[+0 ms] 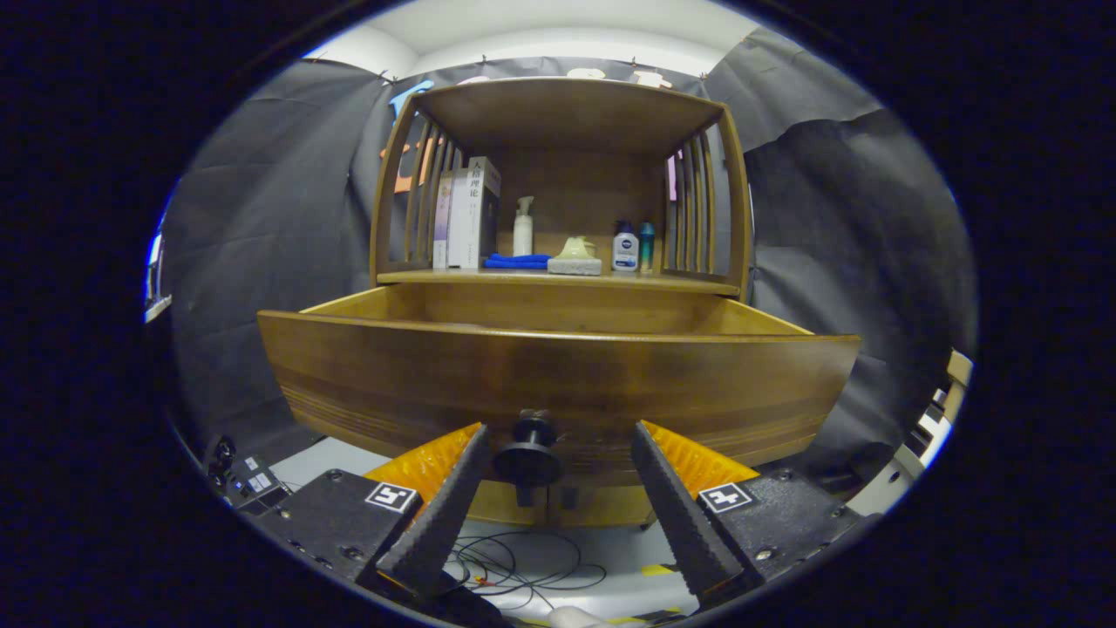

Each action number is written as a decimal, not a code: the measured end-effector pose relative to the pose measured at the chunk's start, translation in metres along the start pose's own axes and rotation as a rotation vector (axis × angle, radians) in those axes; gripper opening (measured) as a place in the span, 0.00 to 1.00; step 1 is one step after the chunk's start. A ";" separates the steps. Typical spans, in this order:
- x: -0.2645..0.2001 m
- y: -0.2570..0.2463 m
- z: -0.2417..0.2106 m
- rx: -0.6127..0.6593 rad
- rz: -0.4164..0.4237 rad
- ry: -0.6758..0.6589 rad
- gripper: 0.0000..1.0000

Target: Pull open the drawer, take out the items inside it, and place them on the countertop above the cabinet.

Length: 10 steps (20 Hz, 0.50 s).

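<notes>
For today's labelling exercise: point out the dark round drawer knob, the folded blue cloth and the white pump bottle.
Dark round drawer knob point(528, 460), gripper view: its front disc, between the open fingers.
Folded blue cloth point(516, 261), gripper view: its top fold.
White pump bottle point(522, 234), gripper view: its body.

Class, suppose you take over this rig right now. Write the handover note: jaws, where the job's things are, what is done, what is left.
Gripper: jaws open, one on each side of the drawer knob, not pressing it.
Drawer: already pulled out from the cabinet. Its front panel hides the inside, so the contents cannot be seen.
Countertop: carries books, a pump bottle, a blue cloth and small bottles.
Done: drawer open.
Left: lift above the drawer front, look inside, move any items to the countertop.
</notes>
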<state>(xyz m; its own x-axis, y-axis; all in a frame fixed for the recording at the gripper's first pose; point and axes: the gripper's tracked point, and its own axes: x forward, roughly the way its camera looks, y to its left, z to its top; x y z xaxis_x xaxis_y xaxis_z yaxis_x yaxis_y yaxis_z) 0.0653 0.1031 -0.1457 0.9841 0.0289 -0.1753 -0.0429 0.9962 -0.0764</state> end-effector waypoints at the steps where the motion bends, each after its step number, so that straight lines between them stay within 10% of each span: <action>1: 0.002 0.002 -0.002 -0.002 -0.001 0.001 1.00; 10: 0.015 0.004 -0.004 -0.020 -0.053 -0.014 1.00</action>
<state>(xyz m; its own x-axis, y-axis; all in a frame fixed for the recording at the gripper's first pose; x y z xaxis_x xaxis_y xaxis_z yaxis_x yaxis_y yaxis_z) 0.0793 0.1074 -0.1525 0.9875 -0.0223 -0.1563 0.0059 0.9945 -0.1050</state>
